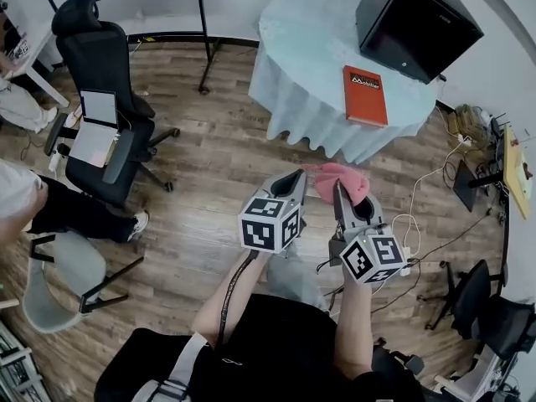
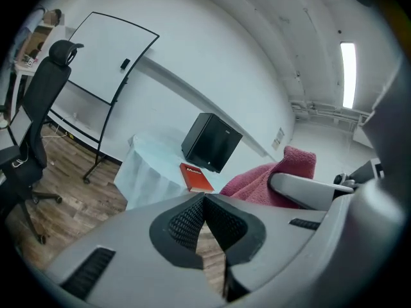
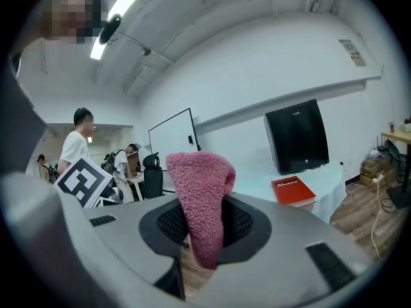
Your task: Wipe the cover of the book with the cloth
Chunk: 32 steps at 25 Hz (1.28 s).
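Two tools are held side by side over the wooden floor (image 1: 209, 166), short of the round bench (image 1: 306, 44) and touching nothing on it. The right tool (image 3: 200, 226) has its jaws closed on the pink cloth (image 3: 200, 185). A fold of it is pinched between the pads, with a rounded bunch standing above them and a short end hanging below. The left tool (image 2: 204, 199) is drawn narrow, its ribbed pads meeting at the tips with nothing between them; through the small gap lower down only floorboards show. From the left gripper view the cloth bulges just beside this tool, on the right one. The book (image 1: 365, 95) has an orange-red cover. It lies flat and closed on the pale-draped bench, near the bench's near-right edge — well apart from both tools and from the cloth. Behind the book, toward the far-right edge, stands a black box (image 1: 416, 22), close to the book but not touching it. A black office chair (image 1: 105, 99) sits on the floor to the left of the bench, and a whiteboard (image 2: 109, 56) stands by the wall beyond — its face blank as far as the view shows.
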Available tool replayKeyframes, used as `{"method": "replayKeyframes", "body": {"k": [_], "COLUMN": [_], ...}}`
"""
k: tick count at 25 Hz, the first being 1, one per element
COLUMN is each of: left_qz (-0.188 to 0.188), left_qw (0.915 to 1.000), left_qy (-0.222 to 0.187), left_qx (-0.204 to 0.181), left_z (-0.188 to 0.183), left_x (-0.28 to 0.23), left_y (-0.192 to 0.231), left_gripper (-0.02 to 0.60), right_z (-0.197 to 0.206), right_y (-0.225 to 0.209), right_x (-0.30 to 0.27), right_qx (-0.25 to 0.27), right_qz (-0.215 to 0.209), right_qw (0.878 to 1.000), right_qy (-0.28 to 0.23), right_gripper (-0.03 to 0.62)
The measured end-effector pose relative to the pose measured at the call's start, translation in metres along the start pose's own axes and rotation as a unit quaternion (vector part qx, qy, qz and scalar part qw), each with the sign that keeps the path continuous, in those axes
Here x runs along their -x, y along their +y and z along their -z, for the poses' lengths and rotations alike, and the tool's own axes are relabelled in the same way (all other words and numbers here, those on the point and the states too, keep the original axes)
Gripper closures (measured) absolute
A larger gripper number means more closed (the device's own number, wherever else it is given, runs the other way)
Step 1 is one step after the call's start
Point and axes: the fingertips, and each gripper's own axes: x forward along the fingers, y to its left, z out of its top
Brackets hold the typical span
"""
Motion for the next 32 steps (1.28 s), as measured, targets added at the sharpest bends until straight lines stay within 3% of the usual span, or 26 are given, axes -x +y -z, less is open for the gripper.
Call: {"method": "replayKeyframes", "body": {"k": [7, 13, 17, 20, 25, 32], "left_qz": [-0.02, -0.008, -0.001, -0.007, 0.014, 0.01], "left_qw": [0.9992, 0.9977, 0.997, 0.9962, 0.9966, 0.9977], "left_qy": [0.035, 0.038, 0.027, 0.031, 0.02, 0.056], "left_qx": [-0.009, -0.055, -0.072, -0.081, -0.079, -0.038], "left_z": [-0.01, -0.049, -0.061, -0.069, -0.086, -0.08], "left_x": [-0.074, -0.14, -0.163, -0.183, -0.212, -0.267], "left_y": [0.0, -0.035, -0.063, -0.068, -0.08, -0.048], "left_gripper": [0.569, 0.569, 0.568, 0.569, 0.569, 0.569], "right_z": [-0.006, -0.042, -0.044, -0.058, -0.075, -0.065], "right_y": [-0.079, -0.144, -0.19, -0.196, -0.217, -0.247], "right_x": [-0.037, -0.061, -0.069, -0.071, -0.078, -0.12], "right_qx": [-0.045, -0.068, -0.042, -0.046, -0.045, -0.043], "right_qz": [0.011, 0.003, 0.007, -0.018, -0.013, 0.0], "right_qw": [0.999, 0.997, 0.999, 0.999, 0.999, 0.999], "right_qy": [-0.001, -0.036, -0.002, -0.014, -0.026, 0.015], "right_gripper": [0.503, 0.503, 0.503, 0.503, 0.503, 0.503]}}
